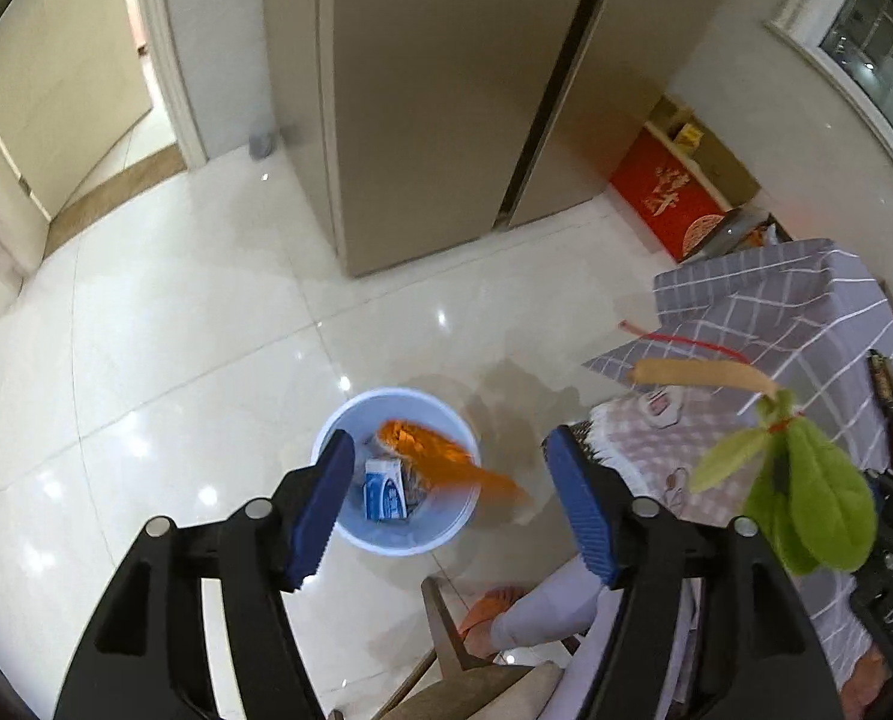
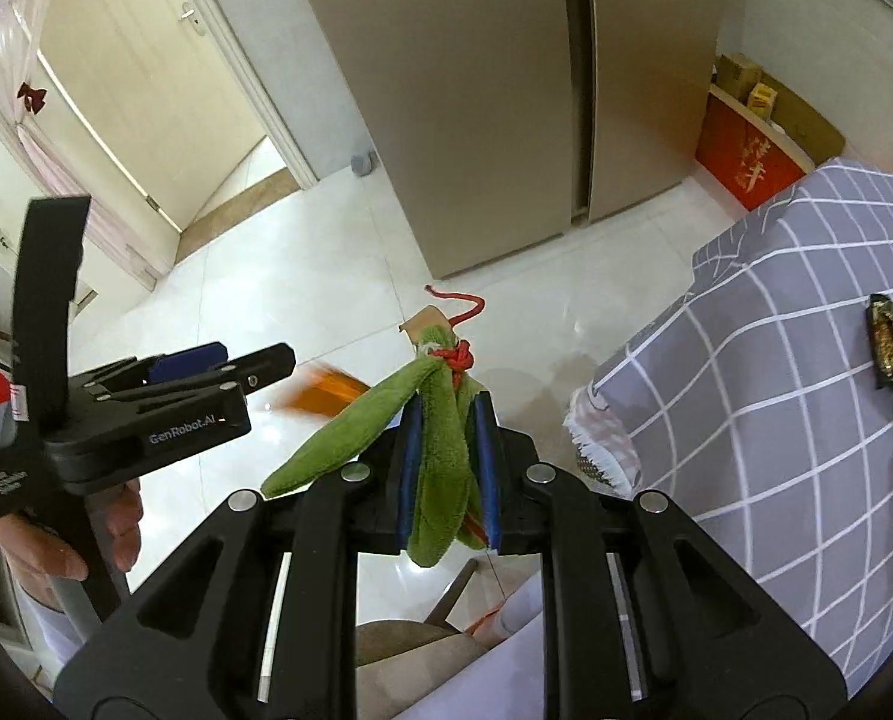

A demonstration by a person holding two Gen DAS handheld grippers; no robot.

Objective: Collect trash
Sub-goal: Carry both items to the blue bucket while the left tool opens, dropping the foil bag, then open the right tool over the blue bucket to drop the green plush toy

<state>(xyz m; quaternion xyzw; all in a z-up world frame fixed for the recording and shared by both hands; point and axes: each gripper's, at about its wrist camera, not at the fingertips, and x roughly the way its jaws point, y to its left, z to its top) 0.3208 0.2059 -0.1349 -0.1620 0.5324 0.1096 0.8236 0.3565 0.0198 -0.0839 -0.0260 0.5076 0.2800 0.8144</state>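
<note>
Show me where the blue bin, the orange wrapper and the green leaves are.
blue bin (image 1: 350, 531): left wrist view, front rim.
orange wrapper (image 1: 440, 456): left wrist view, blurred middle.
green leaves (image 2: 443, 462): right wrist view, middle leaf between the fingers.

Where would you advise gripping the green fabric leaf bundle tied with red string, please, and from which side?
Grip low on the green fabric leaf bundle, on the thick overlapped leaves below the red string knot, coming from beneath as the right claw does now. There the leaves stack into a soft wad between both pads, while the upper tips splay loosely. The left claw is open over the pale blue plastic bin.
</note>
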